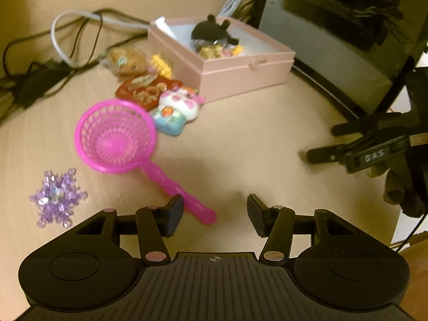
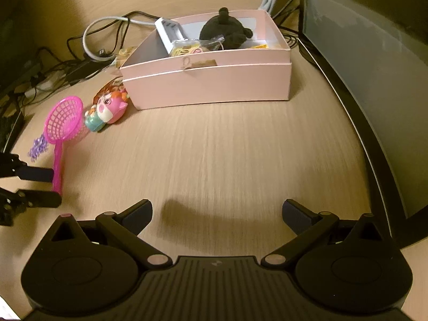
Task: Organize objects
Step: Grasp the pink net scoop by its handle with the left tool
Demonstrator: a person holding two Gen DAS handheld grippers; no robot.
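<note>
With its 2 jaws parted and empty around the handle end of the pink strainer (image 1: pixel 120 139), the left gripper (image 1: pixel 215 215) could pinch off-centre and flick it aside, while the right gripper (image 2: pixel 216 212) waits wide and empty

We see the box (image 2: pixel 206 85) at the back of the table (image 2: pixel 227 155); left of it lie the strainer (image 1: pixel 115 136) and the snowflake (image 1: pixel 57 196).

Left gripper (image 1: pixel 215 214) angled downward, jaws partly apart, empty, right gripper (image 2: pixel 217 212) spread wide, empty
</note>
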